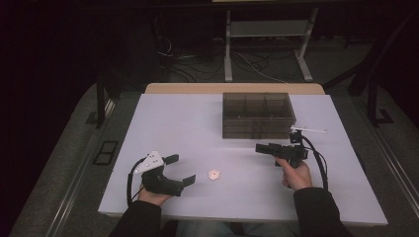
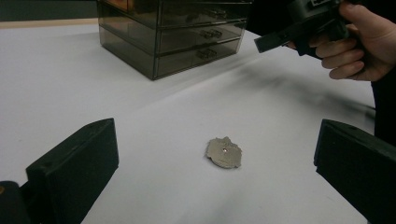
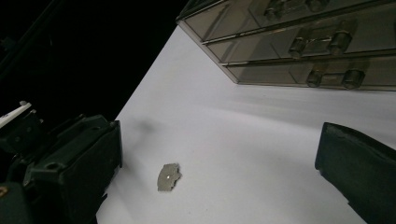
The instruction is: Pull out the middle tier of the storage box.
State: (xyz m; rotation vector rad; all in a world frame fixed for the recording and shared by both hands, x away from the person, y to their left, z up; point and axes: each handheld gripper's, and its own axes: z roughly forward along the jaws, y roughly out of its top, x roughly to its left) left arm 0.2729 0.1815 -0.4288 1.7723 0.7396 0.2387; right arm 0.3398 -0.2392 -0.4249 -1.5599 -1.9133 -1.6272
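A small flat metal badge point(image 2: 224, 152), dull silver with a scalloped edge, lies on the matte white table point(image 1: 163, 123) between the spread jaws of the left gripper point(image 1: 180, 170); the right gripper point(image 1: 260, 147), also released, hovers near a smoky translucent plastic drawer box point(image 1: 257, 115).

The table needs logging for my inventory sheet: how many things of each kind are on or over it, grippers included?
Hand-held grippers: 2, the left gripper and the right gripper, both with jaws apart.
Smoky clear drawer boxes: 1, the drawer box.
Small flat metal pieces: 1, the metal piece, lying on the white table.
Total: 4.
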